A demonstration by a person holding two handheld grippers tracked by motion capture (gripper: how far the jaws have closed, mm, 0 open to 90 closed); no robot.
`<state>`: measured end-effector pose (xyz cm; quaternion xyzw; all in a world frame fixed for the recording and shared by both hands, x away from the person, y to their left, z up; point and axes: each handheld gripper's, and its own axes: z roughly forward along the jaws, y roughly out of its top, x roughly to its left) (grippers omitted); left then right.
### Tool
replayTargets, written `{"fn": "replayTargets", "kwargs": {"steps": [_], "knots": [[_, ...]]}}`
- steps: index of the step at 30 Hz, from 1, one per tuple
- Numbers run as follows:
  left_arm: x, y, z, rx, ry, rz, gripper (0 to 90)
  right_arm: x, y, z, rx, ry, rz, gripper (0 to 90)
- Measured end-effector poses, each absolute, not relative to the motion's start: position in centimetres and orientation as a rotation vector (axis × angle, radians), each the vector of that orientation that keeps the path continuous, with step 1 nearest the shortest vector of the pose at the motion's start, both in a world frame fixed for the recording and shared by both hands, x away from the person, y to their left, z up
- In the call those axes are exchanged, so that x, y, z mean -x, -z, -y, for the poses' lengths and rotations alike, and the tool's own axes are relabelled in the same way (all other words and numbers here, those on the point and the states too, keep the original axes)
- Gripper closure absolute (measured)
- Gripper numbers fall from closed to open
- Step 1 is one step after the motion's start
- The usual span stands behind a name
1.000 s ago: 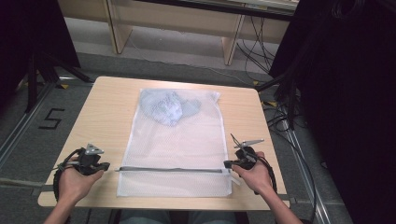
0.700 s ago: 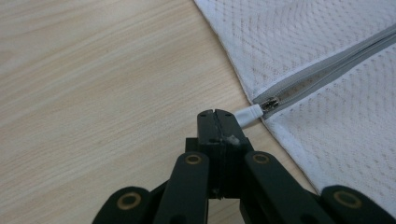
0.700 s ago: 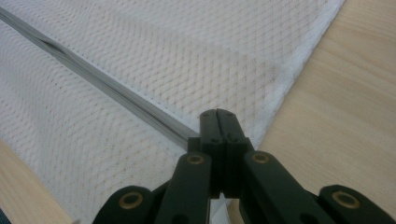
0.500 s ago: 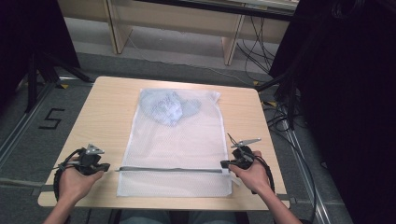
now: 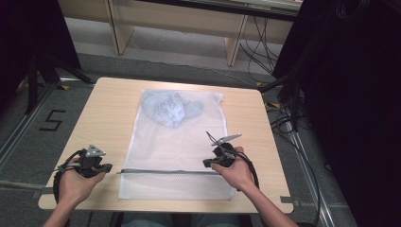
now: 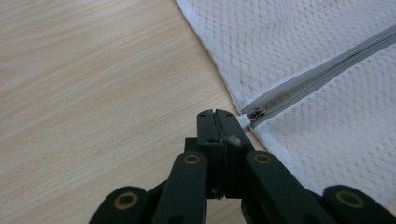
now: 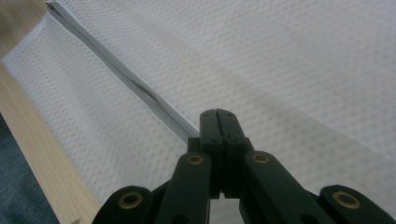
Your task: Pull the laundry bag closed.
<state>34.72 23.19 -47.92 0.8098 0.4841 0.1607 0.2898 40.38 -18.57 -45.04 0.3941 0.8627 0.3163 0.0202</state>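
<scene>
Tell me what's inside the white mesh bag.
Through the mesh bag, a crumpled light-blue cloth shows at the far end. The weave blurs it, so what kind of garment it is, and anything beneath it, stays hidden.

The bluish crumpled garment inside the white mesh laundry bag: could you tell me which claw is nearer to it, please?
Right. The right claw rests on the bag's near right part, below the garment; the left claw sits off the bag's near-left edge, farther away.

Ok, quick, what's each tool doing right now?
Left tool: shut beside the zip end; a grip cannot be told.
Right tool: shut, apparently on the zip.
</scene>
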Motion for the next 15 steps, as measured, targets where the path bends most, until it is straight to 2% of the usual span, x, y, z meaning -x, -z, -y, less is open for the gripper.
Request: {"fn": "replayTargets", "kwargs": {"steps": [4, 9, 15], "knots": [[-34.9, 48.0, -23.3, -2.173, -0.390, -1.297, 88.7, -40.2, 44.9, 16.0, -1.211, -0.942, -2.720, 90.0], [-34.9, 48.0, -23.3, -2.143, -0.412, -1.303, 87.7, -40.4, 44.8, 12.3, -1.138, -0.954, -2.755, 90.0], [-34.9, 48.0, -23.5, -2.133, -0.418, -1.312, 85.5, -40.4, 45.1, 9.8, -1.077, -0.973, -2.805, 90.0]]}}
